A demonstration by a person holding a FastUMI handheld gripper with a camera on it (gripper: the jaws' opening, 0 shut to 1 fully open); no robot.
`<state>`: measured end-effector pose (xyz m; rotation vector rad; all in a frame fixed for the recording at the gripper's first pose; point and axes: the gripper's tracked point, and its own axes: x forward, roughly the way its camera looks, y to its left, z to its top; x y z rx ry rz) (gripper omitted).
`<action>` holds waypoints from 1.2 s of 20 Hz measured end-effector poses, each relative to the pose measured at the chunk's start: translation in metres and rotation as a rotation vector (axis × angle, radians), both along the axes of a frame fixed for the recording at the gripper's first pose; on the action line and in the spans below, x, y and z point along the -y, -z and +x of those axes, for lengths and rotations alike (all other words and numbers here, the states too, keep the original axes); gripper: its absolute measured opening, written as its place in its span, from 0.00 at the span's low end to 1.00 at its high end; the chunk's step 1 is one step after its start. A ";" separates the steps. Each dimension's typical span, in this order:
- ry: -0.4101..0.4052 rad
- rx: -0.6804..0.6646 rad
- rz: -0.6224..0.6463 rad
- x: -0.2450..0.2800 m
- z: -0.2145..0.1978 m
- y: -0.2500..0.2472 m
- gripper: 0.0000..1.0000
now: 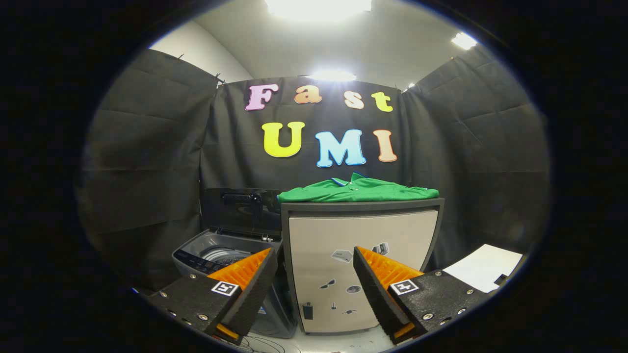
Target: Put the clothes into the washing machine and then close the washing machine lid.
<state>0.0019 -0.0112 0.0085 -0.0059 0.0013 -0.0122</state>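
Note:
A green polo shirt (360, 191) lies folded on top of a beige cabinet (360, 264), well beyond my fingers. To the cabinet's left stands a grey top-loading washing machine (216, 255) with its dark lid (240, 210) raised upright and the drum showing. My gripper (314, 260) is open, with a wide gap between its fingers and nothing held. The left finger (248, 282) overlaps the washer's front corner in view; the right finger (382, 284) sits in front of the cabinet door.
Several small stickers dot the cabinet door (343, 255). A white sheet (483, 272) lies low at the right, beyond the right finger. Black cloth walls close the booth on three sides. The pale floor (319, 343) shows below the cabinet.

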 end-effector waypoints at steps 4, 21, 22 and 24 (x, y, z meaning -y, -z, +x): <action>0.005 0.006 -0.001 0.003 -0.001 -0.004 0.96; 0.029 0.069 -0.029 0.037 0.033 -0.097 0.96; 0.033 0.069 -0.026 0.040 0.038 -0.103 0.96; 0.028 0.071 -0.017 0.044 0.051 -0.117 0.96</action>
